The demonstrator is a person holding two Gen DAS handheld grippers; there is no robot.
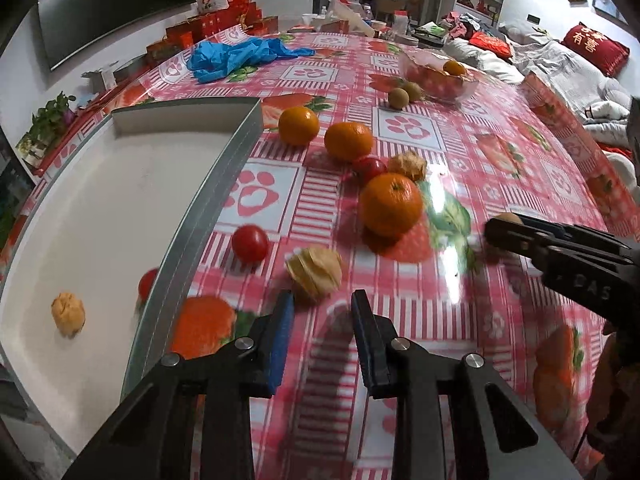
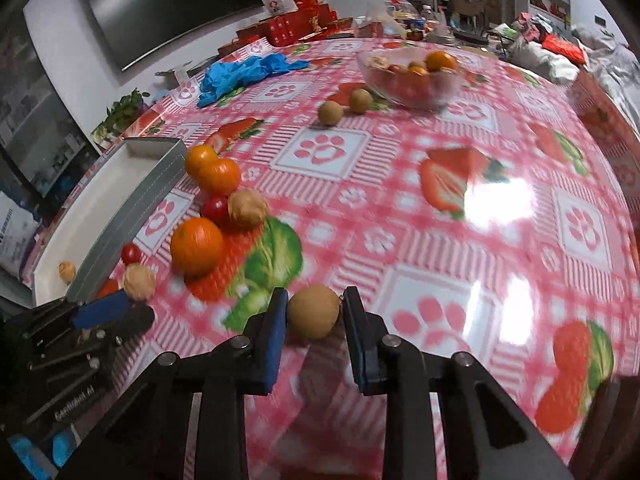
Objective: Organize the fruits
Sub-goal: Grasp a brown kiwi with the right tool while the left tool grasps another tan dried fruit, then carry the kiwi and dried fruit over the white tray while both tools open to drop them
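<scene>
My right gripper (image 2: 315,294) is shut on a round tan longan (image 2: 314,312) just above the strawberry tablecloth; it also shows at the right as the right gripper (image 1: 496,232). My left gripper (image 1: 322,296) has narrow jaws with cloth visible between them. A husked physalis (image 1: 314,270) lies at its fingertips, touching the left tip. Whether the pads press it I cannot tell. Left of it stands a white tray (image 1: 208,208) holding another physalis (image 1: 68,314) and a cherry tomato (image 1: 147,282).
Three oranges (image 1: 391,205), two cherry tomatoes (image 1: 250,243) and a third physalis (image 1: 408,165) lie loose beside the tray. Farther back are two longans (image 2: 330,112), a glass bowl (image 2: 444,92) of fruit and blue gloves (image 1: 240,56). Boxes line the table's far edge.
</scene>
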